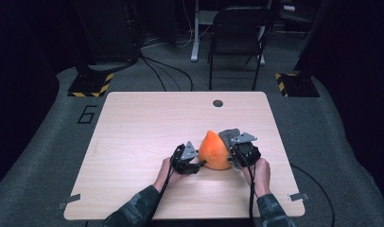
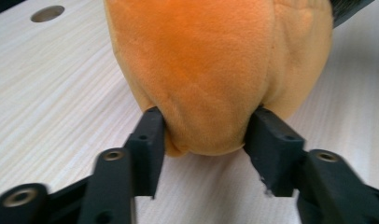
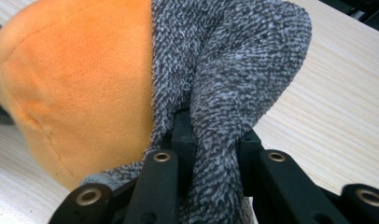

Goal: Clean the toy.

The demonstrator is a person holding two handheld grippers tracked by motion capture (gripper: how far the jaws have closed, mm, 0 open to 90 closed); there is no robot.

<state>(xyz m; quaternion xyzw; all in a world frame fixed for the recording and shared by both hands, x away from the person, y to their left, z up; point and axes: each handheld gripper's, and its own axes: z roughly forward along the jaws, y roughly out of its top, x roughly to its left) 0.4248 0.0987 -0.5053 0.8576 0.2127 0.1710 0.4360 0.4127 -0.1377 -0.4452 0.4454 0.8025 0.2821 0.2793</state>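
Note:
An orange plush (image 1: pixel 213 150) stands on the wooden table (image 1: pixel 143 123), right of centre near the front. A grey knitted cloth (image 1: pixel 229 134) clings to its right side. My left gripper (image 1: pixel 199 164) comes in from the plush's left. In the left gripper view its jaws (image 2: pixel 206 121) press into the lower bulge of the plush (image 2: pixel 211 56) from both sides. My right gripper (image 1: pixel 235 151) is at the plush's right. In the right gripper view it (image 3: pixel 215 126) is shut on a bunched fold of the grey cloth (image 3: pixel 234 51), beside the orange plush (image 3: pixel 80 79).
A round cable hole (image 1: pixel 218 103) sits near the table's far edge. A dark folding chair (image 1: pixel 237 33) stands behind the table. Small metal brackets (image 1: pixel 298 196) mark the front corners. Bare tabletop lies to the left and far side of the plush.

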